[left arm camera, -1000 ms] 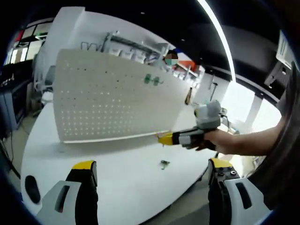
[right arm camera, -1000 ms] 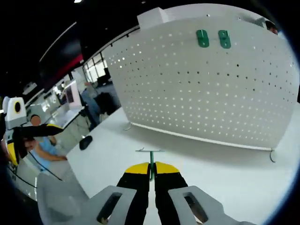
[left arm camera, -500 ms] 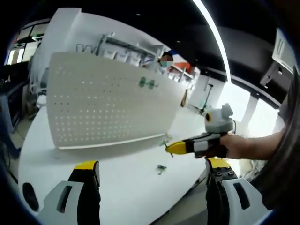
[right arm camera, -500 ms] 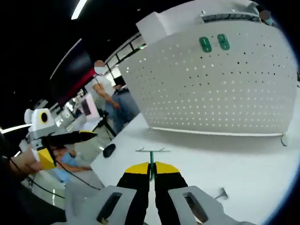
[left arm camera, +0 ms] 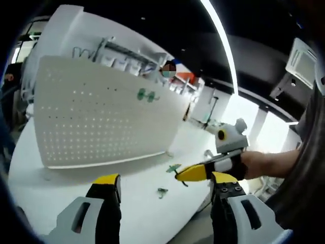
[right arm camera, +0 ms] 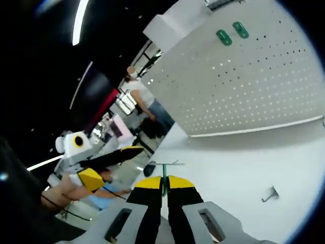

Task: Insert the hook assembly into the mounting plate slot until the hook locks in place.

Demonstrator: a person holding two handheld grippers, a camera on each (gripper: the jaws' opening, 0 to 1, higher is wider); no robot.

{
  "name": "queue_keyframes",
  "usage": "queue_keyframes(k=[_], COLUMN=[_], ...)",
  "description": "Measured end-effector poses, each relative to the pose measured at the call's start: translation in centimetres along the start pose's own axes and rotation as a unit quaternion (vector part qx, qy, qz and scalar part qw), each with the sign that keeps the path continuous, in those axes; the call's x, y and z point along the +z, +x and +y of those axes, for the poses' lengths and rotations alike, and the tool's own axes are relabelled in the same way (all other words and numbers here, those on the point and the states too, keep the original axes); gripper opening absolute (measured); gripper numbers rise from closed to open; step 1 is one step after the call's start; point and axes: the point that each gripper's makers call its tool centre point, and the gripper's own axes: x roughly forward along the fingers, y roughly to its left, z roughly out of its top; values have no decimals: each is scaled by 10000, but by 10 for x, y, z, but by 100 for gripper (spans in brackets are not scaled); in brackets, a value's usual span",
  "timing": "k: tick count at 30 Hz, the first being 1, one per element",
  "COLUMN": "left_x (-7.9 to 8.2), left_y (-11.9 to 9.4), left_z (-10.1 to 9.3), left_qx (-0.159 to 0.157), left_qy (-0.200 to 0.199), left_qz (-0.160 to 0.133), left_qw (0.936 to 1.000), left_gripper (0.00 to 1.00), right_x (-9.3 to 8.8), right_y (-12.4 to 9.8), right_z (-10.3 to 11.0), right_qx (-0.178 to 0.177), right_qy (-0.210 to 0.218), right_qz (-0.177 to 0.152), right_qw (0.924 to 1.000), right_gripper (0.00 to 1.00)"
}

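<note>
— While my right tongs point(right arm camera: 163, 189) pinch together on the green hook point(right arm camera: 164, 175), do you read any writing?
— None legible. Where's the plate?
— White pegboard point(left arm camera: 96, 122) stands at ten o'clock in my left gripper view, two green hooks point(left arm camera: 144, 94) hung on it.
— And your left tongs point(left arm camera: 165, 195)?
— Spread apart, empty, level over the table point(left arm camera: 147, 213); a spare hook point(left arm camera: 162, 191) lies at twelve between them.
</note>
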Motion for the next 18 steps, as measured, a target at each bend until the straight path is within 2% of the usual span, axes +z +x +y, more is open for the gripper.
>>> queue_keyframes(k=[4,7,9,18], left_x=[-1,-2,-2,-1], left_y=[4,5,5,5], left_z=[-5,-3,-4,-9], left_qx=[-170,-125,-175,-317], left_qy=[26,56,65,137], left_qz=[53,120,117,84], left_qw=[9998,9998,9998,9994], left_gripper=[61,60,55,44], right_x=[-3,-6,-6,-1], right_y=[1,2,2,1], right_z=[15,19,21,25], right_qx=[431,554,626,748], right_qy=[559,696,915,1054], right_qz=[145,299,342,327], right_qw=[9974,9956,9932,9911], right_gripper=[1,1,1,1])
